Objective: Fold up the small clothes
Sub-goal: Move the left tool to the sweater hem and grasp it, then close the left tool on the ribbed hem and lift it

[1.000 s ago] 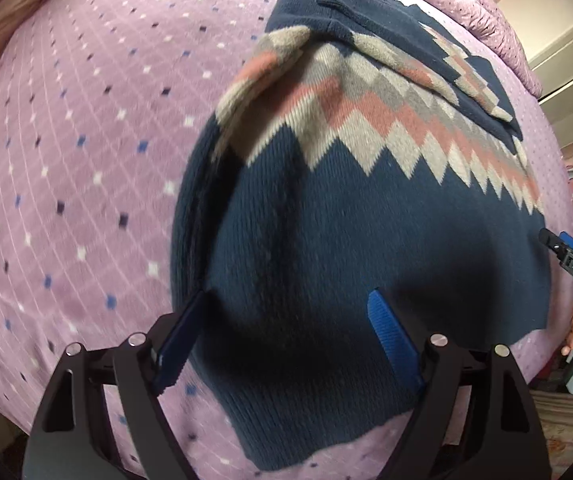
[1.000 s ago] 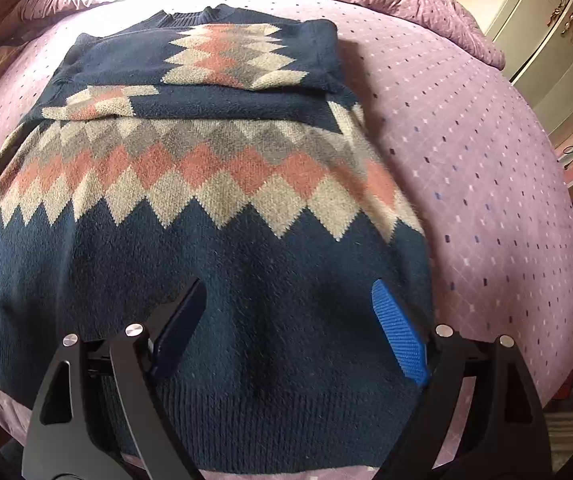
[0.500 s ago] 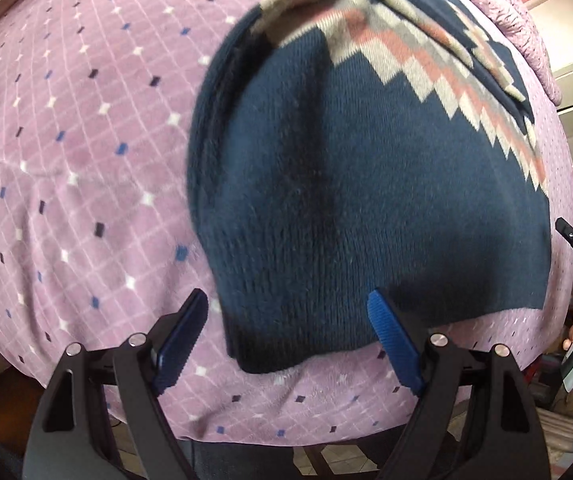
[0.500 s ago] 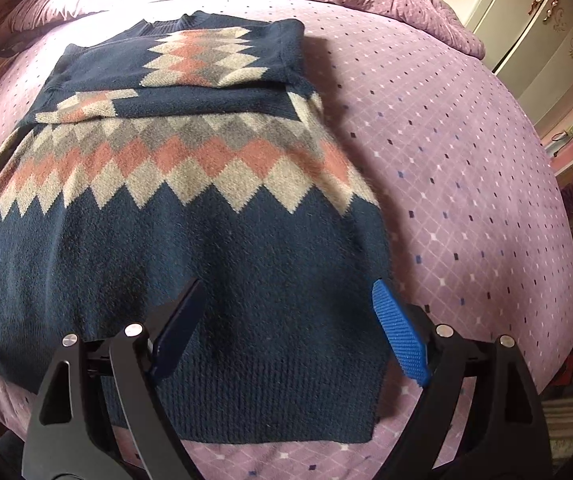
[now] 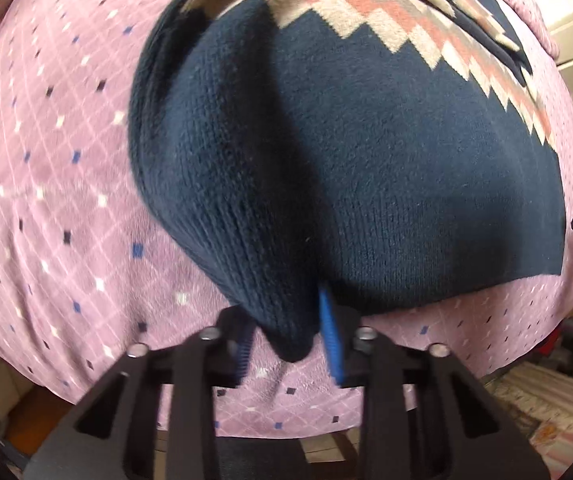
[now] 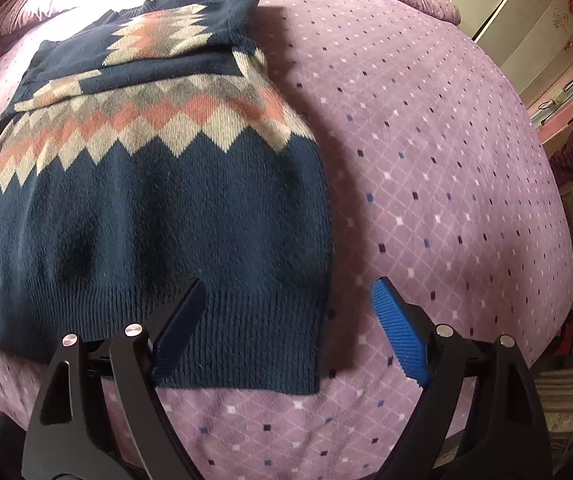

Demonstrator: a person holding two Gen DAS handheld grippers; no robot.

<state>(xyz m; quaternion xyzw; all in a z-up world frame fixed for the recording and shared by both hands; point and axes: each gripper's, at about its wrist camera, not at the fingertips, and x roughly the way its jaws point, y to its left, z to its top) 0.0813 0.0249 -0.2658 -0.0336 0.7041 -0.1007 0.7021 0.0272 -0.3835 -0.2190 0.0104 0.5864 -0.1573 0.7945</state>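
left gripper (image 5: 292, 344) just clamped the sweater (image 5: 346, 168) hem corner at 6 o'clock; right gripper (image 6: 290, 328) fingers gape over the opposite corner, fold imminent.

Navy knit sweater (image 6: 158, 200), grey-and-salmon diamond band across chest. Lies flat on the bedspread, sleeves folded in over the top; one ribbed hem corner (image 5: 282, 312) bunched, lifted.

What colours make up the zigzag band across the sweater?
Cream, salmon pink and grey diamonds on the navy sweater, clearest in the right wrist view.
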